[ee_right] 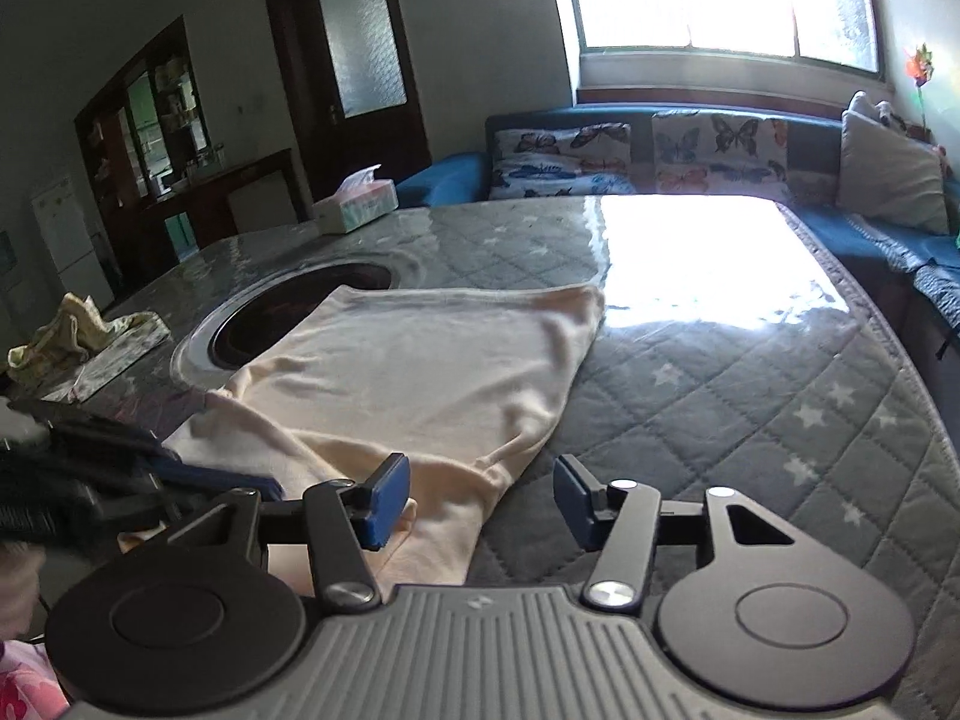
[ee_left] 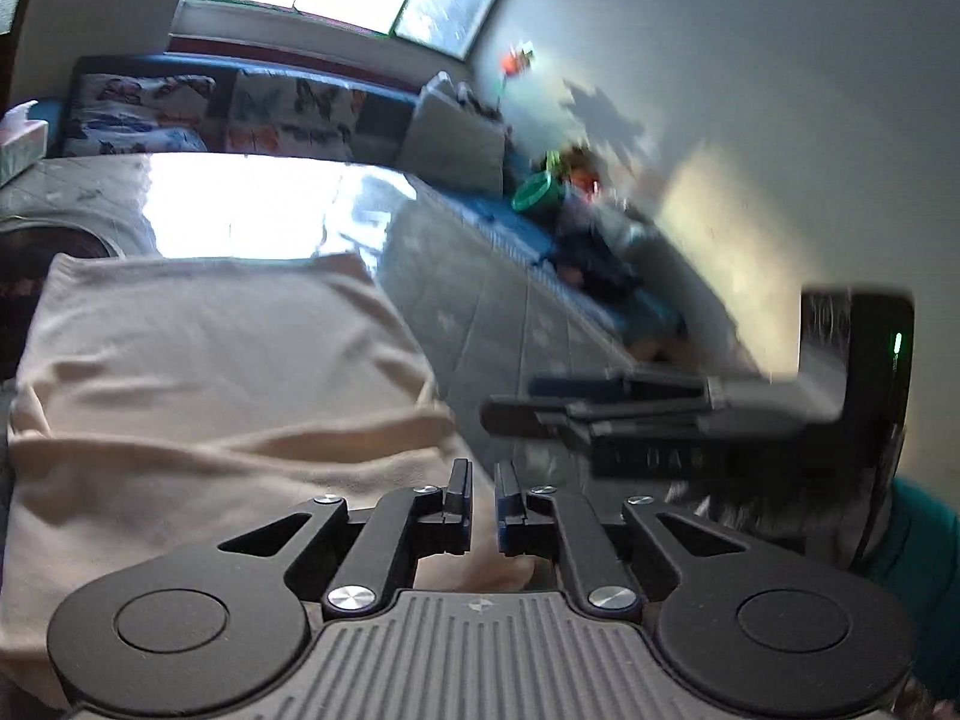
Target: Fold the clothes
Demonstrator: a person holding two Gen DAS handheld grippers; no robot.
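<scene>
A cream garment (ee_right: 420, 372) lies folded on the quilted grey table cover (ee_right: 750, 408); it also shows in the left wrist view (ee_left: 210, 372). My left gripper (ee_left: 483, 492) hovers over the garment's near right edge, its jaws almost closed with a narrow gap and nothing between them. My right gripper (ee_right: 480, 492) is open and empty just above the garment's near corner. The right gripper appears from the side in the left wrist view (ee_left: 570, 414), and the left gripper at the left edge of the right wrist view (ee_right: 198, 474).
A round dark inset (ee_right: 288, 312) sits in the table, partly under the garment. A tissue box (ee_right: 357, 201) stands at the far side, a crumpled greenish cloth (ee_right: 78, 330) at the left. A blue sofa with butterfly cushions (ee_right: 660, 150) runs behind.
</scene>
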